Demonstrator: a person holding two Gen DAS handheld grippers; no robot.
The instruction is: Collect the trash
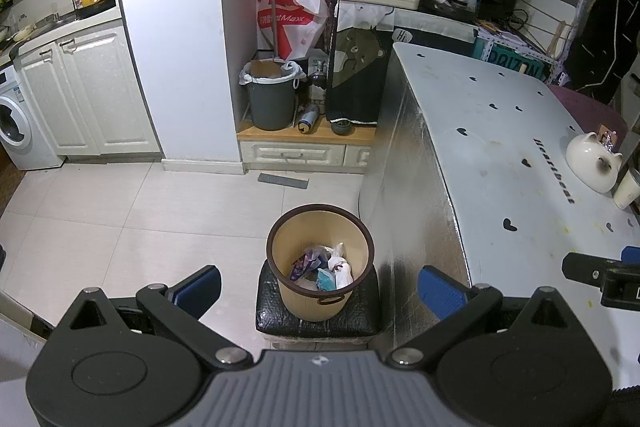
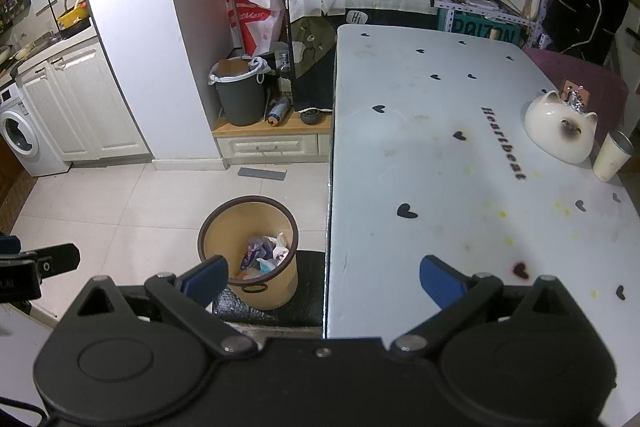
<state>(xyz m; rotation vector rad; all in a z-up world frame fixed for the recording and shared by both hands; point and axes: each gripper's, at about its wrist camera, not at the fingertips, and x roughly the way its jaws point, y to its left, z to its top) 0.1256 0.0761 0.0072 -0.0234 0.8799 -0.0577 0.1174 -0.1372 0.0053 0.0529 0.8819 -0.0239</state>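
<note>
The left gripper (image 1: 320, 287) hangs above the bin (image 1: 320, 259) with its fingers (image 1: 200, 289) spread wide and nothing between them. The right gripper (image 2: 324, 283) sits over the near edge of the worktop (image 2: 460, 147), fingers (image 2: 442, 285) likewise wide apart and empty. The bin, tan with a dark rim, stands on a black stool (image 1: 318, 315) just beside the worktop, below its level. The trash (image 1: 324, 269) lies in the bottom of the bin: crumpled white paper or tissue, a bluish wrapper and a purple printed packet, loosely heaped. No loose trash is visible on the worktop; only a cat-shaped bowl (image 2: 560, 133) and a cup (image 2: 612, 155) stand at its far right, well apart from both grippers. Handling judgement: the trash looks light, soft and crushable, with slick wrapper film that may slip from a shallow pinch; take any such piece at a bunched fold, not a flat edge. The bin looks like thin, light plastic, stiff at the rim. Take hold at the rim or at the oval handle slot (image 1: 331, 299) on its near wall, one finger inside and one outside. The bin may tip on the padded stool if pushed sideways, so close the fingers squarely.
</note>
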